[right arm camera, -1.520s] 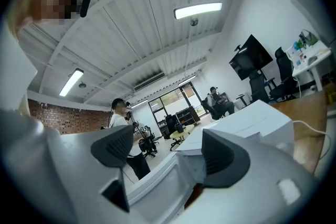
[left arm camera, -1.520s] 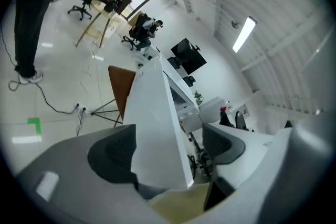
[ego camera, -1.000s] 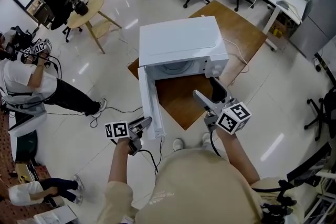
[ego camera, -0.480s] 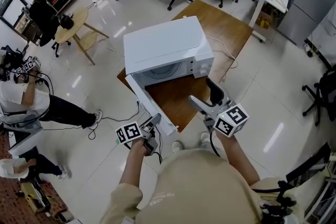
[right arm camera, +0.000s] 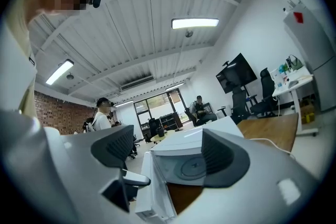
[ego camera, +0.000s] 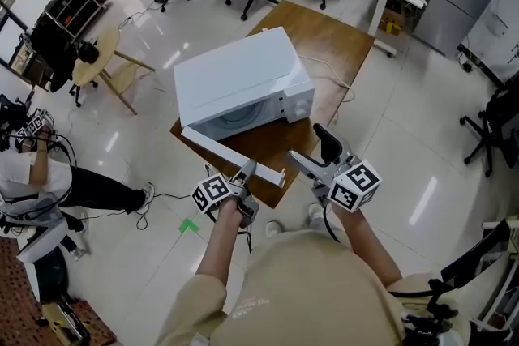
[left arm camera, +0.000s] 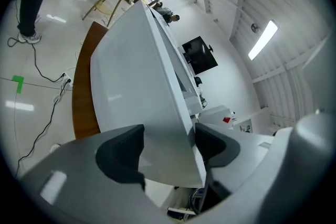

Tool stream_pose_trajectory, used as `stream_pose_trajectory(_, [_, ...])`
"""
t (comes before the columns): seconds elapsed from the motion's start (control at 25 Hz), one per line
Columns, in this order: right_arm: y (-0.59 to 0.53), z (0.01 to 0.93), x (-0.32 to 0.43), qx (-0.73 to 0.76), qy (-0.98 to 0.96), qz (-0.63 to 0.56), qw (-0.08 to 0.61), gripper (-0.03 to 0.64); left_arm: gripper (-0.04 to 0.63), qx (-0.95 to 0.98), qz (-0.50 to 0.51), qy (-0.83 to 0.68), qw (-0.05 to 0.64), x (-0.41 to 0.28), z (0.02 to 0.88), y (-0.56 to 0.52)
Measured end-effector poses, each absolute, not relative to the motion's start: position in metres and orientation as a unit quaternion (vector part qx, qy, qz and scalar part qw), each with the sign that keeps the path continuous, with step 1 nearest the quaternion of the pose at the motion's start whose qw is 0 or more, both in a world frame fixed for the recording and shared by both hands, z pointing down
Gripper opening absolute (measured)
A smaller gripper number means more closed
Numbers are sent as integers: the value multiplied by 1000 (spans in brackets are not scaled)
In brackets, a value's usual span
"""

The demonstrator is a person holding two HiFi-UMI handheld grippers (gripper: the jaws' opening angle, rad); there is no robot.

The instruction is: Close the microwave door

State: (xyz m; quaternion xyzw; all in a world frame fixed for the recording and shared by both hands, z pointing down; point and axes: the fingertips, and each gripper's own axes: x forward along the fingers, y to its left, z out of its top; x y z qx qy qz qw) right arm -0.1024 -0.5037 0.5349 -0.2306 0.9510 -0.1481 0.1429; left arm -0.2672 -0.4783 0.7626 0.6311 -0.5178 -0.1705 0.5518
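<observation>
Fig.: white microwave [ego camera: 235,81] on a brown wooden worktop [ego camera: 336,44], head view. The door [ego camera: 231,151] is hinged at the front-left corner and not yet shut. It stands at a moderate angle to the front face, with its free end toward the person. Est. progress: well past halfway. Remaining: swing the door through the last arc until it is flush w/ the front and latched. The left gripper [ego camera: 246,173] is at the door's free end. Its jaws have just been opening, and the door edge lies between them, loosely straddled, not clamped. The right gripper [ego camera: 313,150] has its jaws approx. half apart w/ nothing between them, and sits just right of the door end, touching nothing. Cavity [right arm camera: 184,165]: only the turntable [right arm camera: 193,168] shows in the visible part; no dish or food seen.
</observation>
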Motion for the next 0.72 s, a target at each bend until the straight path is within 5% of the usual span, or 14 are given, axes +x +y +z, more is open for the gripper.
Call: stream_pose_trajectory(0.72, [-517, 531, -94, -254, 948, -132, 139, 393, 305, 585, -208, -526, 581, -255, 769, -573])
